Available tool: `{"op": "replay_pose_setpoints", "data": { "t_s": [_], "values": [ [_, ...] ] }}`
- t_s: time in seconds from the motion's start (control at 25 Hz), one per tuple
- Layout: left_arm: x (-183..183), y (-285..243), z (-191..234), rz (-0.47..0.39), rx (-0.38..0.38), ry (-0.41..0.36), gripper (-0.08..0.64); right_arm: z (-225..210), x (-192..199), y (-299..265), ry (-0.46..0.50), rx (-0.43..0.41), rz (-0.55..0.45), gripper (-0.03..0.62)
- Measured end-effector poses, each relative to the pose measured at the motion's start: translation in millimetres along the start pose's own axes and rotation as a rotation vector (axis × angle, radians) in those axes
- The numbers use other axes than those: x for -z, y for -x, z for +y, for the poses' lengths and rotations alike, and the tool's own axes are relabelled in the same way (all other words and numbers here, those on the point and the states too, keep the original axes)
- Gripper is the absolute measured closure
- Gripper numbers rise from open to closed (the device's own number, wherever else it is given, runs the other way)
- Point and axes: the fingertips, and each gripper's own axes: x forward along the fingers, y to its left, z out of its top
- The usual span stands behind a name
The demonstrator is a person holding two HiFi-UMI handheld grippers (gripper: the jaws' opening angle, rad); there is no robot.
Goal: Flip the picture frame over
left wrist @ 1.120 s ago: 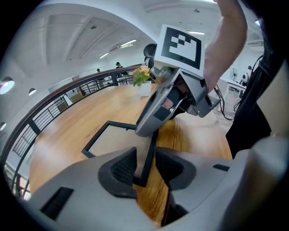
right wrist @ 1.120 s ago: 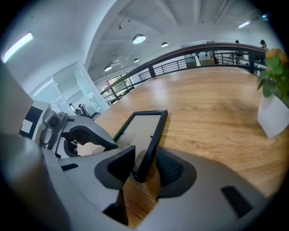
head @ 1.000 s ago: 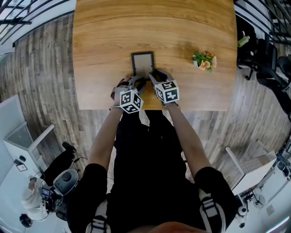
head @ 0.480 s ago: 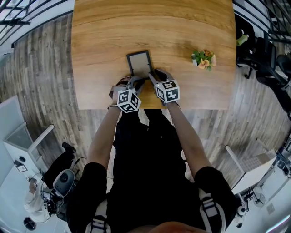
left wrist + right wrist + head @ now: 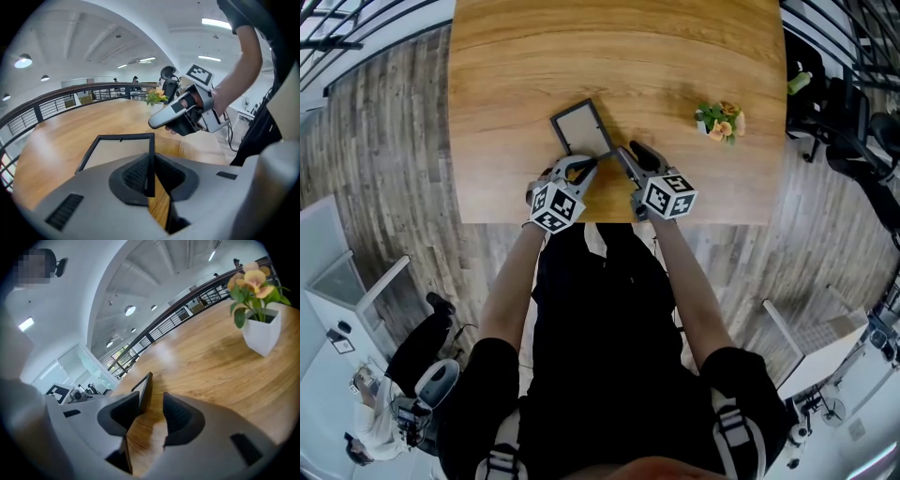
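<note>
The wooden table took up most of the scene, bare apart from two things. The black picture frame sat close to the near edge of the tabletop, about midway along it and skewed so its corners pointed off-square. Its pale panel faced up, and its far end looked to rest on the wood. The person stood at that near edge with a tool in each hand. The left gripper had its fingers pinched on the frame's thin near-right rail, which ran straight between the pads. The right gripper was just beside that same end, its fingers a narrow gap apart and clamping nothing, with the frame's edge against the inner side of one jaw. A small white pot of orange flowers stood well apart toward the right edge. I judged the flip barely begun. The worry was that single pinch on a slim rail: as the frame swung up it could pivot in the pads and slap back down, or skid on its far edge across the smooth wood. The right tool sat close enough to knock it askew. No brand or writing could be read; only the black-and-white square markers on the gripper cubes showed.
</note>
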Motion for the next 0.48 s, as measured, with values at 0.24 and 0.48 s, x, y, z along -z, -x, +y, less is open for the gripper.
{"op": "replay_pose_setpoints", "data": {
  "t_s": [0.24, 0.48],
  "values": [
    [-35.9, 15.9, 14.9, -0.195, 0.015, 0.256, 0.505, 1.3, 3.2, 3.8, -0.056, -0.036, -0.025, 0.422],
    [-62.6, 30.3, 30.5, -0.365, 0.025, 0.464, 0.505, 11.8, 16.6, -0.8, -0.037, -0.069, 0.015, 0.425]
  ]
}}
